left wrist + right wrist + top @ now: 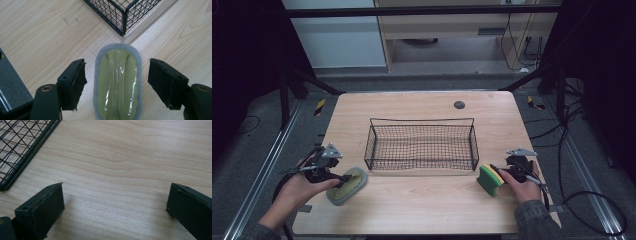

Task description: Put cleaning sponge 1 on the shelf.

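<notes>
Left jaws bracket the handled sponge; the right gripper stands idle beside the second sponge.

The grey-rimmed sponge with a pale green handle (pixel 117 82) lies flat on the table (pixel 422 205), just off the wire basket's (pixel 422 145) near left corner, probably bound for the basket. The left gripper (pixel 117 80) straddles it, jaws spread with a gap on each side (lined up for a squeeze across the handle). The green-and-yellow sponge (pixel 490 179) stands by the right gripper (pixel 115 205), whose jaws gape over bare wood.

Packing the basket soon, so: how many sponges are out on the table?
2. A grey-edged scrubber with a pale green handle lies at the basket's near-left corner; a green and yellow sponge stands on edge off its near-right corner. None looks hidden.
</notes>
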Tool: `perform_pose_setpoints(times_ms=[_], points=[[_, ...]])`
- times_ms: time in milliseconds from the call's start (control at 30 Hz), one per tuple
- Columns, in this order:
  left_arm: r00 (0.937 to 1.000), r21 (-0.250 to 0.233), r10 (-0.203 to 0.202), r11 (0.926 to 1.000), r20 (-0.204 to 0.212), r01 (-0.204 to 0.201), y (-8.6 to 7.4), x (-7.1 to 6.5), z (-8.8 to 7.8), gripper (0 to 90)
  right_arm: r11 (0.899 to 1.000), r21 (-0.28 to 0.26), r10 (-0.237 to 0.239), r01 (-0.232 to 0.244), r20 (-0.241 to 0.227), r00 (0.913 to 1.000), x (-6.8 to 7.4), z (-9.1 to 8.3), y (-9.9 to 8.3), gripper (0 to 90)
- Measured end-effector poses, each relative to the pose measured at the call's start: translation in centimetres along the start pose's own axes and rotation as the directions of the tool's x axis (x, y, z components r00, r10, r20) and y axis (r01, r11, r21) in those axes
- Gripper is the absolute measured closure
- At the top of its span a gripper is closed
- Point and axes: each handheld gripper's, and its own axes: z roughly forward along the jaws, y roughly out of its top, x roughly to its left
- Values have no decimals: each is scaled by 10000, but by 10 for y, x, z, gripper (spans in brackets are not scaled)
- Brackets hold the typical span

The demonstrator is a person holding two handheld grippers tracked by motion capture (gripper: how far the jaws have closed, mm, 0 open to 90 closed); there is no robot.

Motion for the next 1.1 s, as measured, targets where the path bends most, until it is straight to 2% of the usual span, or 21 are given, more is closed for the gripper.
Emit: perform_pose_setpoints(times_ms=[100, 167, 200, 267, 367, 467, 567, 667, 800, 833, 933, 1000, 1100], points=[[9999, 181, 53, 9998, 88, -54, 0, 0, -2, 330, 10000, 2, 22, -22, 4, 10000, 0, 0, 0, 14], [9997, 538, 206, 9983, 155, -214, 1, -1, -1, 332, 10000, -12, 33, -33, 0, 10000, 0, 0, 0, 14], [9994, 859, 92, 9962, 337, -121, 2, -1, 1, 344, 10000, -15, 28, -28, -1, 10000, 0, 0, 0, 14], [9991, 982, 67, 9951, 408, -107, 3, -2, 2, 354, 10000, -15, 28, -28, -2, 10000, 0, 0, 0, 14], [9982, 1356, 241, 9903, 545, -313, 5, -5, 7, 370, 10000, 8, 74, -74, 8, 10000, 1, 0, 0, 14], [9979, 1800, 495, 9820, 427, -564, 7, -6, 16, 376, 10000, 15, 70, -70, 20, 10000, 1, -1, 0, 14], [9978, 1961, 498, 9789, 435, -575, 6, -4, 25, 405, 10000, -12, 36, -36, 40, 10000, 1, 0, -1, 14], [9971, 1925, 497, 9795, 570, -598, 6, -2, 30, 451, 10000, 4, 97, -97, 8, 10000, 1, -1, -1, 14], [9966, 2184, 390, 9744, 729, -541, 6, 0, 38, 501, 10000, 2, 99, -99, 9, 10000, 1, -1, -1, 13], [9965, 2343, 295, 9710, 788, -473, 6, 0, 42, 511, 10000, 4, 93, -93, 17, 10000, 1, -1, -1, 13], [9968, 2439, 305, 9686, 739, -477, 5, 0, 47, 531, 10000, 5, 90, -90, 15, 10000, 1, -1, -1, 13], [9965, 2337, 136, 9717, 830, -327, 4, 1, 50, 555, 10000, 6, 87, -87, 11, 10000, 1, -1, -1, 13], [9965, 2335, 155, 9717, 821, -344, 3, 1, 53, 583, 10000, 2, 82, -82, 8, 10000, 1, -1, -1, 13]])
